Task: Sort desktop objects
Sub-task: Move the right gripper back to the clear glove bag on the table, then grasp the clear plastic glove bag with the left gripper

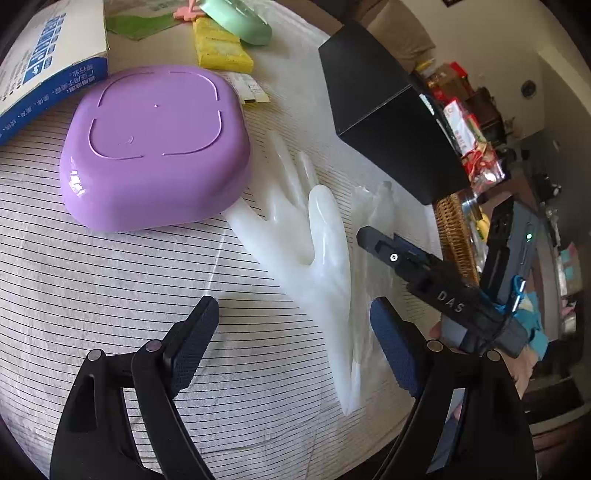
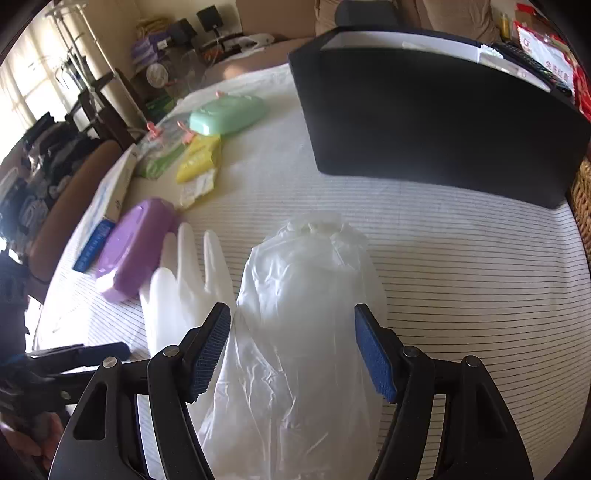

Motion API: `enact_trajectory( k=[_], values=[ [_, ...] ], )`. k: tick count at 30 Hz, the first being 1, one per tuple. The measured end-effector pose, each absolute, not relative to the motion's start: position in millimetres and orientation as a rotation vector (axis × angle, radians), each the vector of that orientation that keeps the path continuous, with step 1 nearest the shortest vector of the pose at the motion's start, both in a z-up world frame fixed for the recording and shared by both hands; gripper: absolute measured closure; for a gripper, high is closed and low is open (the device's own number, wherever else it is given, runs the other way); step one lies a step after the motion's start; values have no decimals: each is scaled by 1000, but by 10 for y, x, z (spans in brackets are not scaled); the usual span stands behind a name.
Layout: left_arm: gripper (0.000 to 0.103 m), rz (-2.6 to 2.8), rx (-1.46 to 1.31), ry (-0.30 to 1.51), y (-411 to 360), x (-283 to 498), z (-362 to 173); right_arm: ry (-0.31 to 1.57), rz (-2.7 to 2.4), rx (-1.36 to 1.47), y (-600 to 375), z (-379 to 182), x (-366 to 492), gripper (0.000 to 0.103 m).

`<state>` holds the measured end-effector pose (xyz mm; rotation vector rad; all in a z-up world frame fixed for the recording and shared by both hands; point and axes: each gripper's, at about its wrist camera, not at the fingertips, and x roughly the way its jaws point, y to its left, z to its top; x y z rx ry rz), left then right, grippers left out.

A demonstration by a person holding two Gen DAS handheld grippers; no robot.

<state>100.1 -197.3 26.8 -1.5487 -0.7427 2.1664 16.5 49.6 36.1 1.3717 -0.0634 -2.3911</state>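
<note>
1. Left gripper (image 1: 295,332): jaws spread, nothing between the pads. They hang over the striped cloth (image 1: 110,295), just left of the white glove (image 1: 314,240).
2. Right gripper (image 2: 291,347): jaws spread wide. The clear bag (image 2: 306,295) lies on the cloth between the pads; neither pad presses it.
3. Landmark: the white glove, lying flat on the cloth, fingers pointing away from both grippers.
4. Clear bag: just right of the glove, touching or overlapping its edge; crumpled, thin plastic. In the left wrist view only its far crumpled end shows.
5. Purple dish (image 1: 155,144): left of the glove, upside down, its rim resting over one glove finger.
6. Blue-and-white box (image 1: 48,62): left of the glove, beyond the dish, just beside it.
7. Black bin (image 2: 436,122): beyond the glove to the right, well apart, upright, with white items inside.
8. Yellow packet (image 1: 221,51): beyond the glove, past the dish; a small paper sachet (image 1: 251,88) lies near its near end.
9. Green case (image 2: 229,114): farthest from the glove, resting partly over the yellow packet; pink clips (image 1: 186,13) beside it.
</note>
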Motion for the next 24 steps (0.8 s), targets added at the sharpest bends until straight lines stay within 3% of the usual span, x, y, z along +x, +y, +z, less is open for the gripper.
enact_trajectory(
  k=[2,4,6,8,12,18,20,21,23,24],
  values=[
    [20,2163,-1554,-770,-2003,969,248,-34,-2395,1377,471,295,169,32],
    [20,2152,-1553,-803,-2032,944,229,-10,-2411,1357,472,292,197,41],
    [20,2144,-1551,-822,-2036,932,220,17,-2418,1362,474,301,212,64],
    [20,2139,-1550,-834,-2041,921,211,7,-2423,1339,522,370,240,73],
    [20,2140,-1542,-860,-2079,910,212,-6,-2450,1217,560,637,394,78],
    [20,2170,-1485,-949,-2245,899,268,95,-2320,1000,238,977,729,78],
    [20,2179,-1472,-971,-2298,890,270,136,-2280,1042,52,907,686,71],
    [20,2178,-1470,-982,-2320,883,259,134,-2250,1082,-27,830,638,59],
    [20,2167,-1473,-995,-2326,876,237,112,-2182,1194,-146,628,519,45],
    [20,2164,-1474,-994,-2320,876,231,116,-2178,1239,-180,560,491,45]
  ],
)
